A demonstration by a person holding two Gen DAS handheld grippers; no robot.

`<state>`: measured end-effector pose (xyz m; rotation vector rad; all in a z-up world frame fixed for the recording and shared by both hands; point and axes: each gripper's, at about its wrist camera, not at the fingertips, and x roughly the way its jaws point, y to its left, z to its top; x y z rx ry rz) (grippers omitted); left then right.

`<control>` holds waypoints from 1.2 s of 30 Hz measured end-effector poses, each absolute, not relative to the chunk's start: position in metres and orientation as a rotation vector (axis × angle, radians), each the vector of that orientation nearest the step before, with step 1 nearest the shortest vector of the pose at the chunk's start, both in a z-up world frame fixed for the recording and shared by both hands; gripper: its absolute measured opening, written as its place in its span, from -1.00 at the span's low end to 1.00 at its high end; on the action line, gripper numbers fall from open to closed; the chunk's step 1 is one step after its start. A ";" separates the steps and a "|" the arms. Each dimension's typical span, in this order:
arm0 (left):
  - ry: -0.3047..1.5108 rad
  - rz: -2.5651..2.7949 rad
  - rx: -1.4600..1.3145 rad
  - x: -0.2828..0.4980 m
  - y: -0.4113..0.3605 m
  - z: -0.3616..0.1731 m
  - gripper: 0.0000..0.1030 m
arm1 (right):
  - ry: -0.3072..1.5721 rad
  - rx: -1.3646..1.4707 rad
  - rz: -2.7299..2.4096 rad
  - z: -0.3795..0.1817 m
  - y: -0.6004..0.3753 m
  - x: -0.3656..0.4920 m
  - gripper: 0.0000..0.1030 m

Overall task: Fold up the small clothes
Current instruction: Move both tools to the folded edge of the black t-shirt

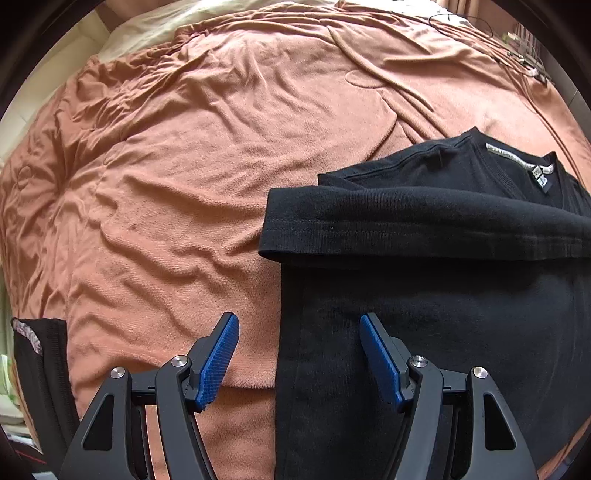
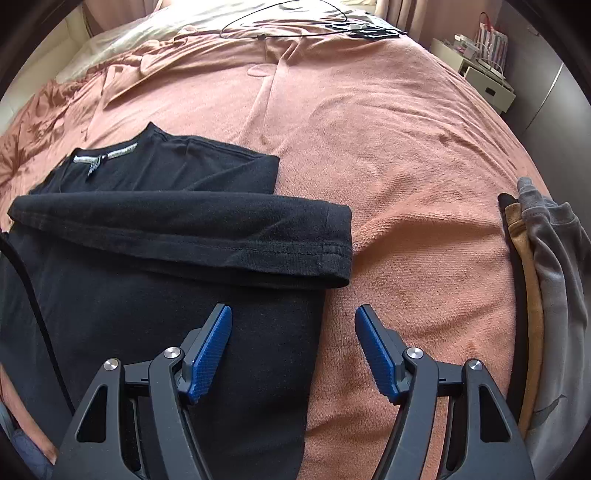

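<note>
Black cotton lies folded on a rust-coloured blanket (image 1: 177, 177) in the left wrist view: the black T-shirt (image 1: 443, 295) sits right of centre, its collar and label at the far end, its sides already turned in to a narrow strip, and its hem end brought over as a doubled band (image 1: 406, 236) lying crosswise about halfway up; the left gripper (image 1: 299, 354) hangs above the shirt's left edge with its blue pads (image 1: 219, 358) spread wide and nothing between them, one finger over blanket and the other over cloth; at the lower left a second dark garment (image 1: 37, 369) with a patterned trim shows at the bed's edge, whether folded I cannot tell; in the right wrist view the same black T-shirt (image 2: 147, 295) fills the left half, the doubled band (image 2: 207, 236) running across it and overhanging the strip's right edge a little; the right gripper (image 2: 291, 350) is likewise parted and empty, straddling that right edge; to the far right a small stack of clothes (image 2: 543, 295), grey over tan over black, rests on the blanket (image 2: 406, 166), seemingly finished pieces; cables (image 2: 303, 26) lie at the far end of the bed; by my judgement this shirt is mostly folded, with perhaps one more fold toward the collar and a move to the stack remaining, and the dark garment at the left possibly still to do.
</note>
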<state>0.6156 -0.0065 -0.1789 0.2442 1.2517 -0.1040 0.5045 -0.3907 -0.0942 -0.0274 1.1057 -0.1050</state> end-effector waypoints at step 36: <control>1.118 -0.012 0.024 0.689 0.016 -0.158 0.23 | 0.907 0.031 -0.138 -0.069 -0.410 0.576 0.45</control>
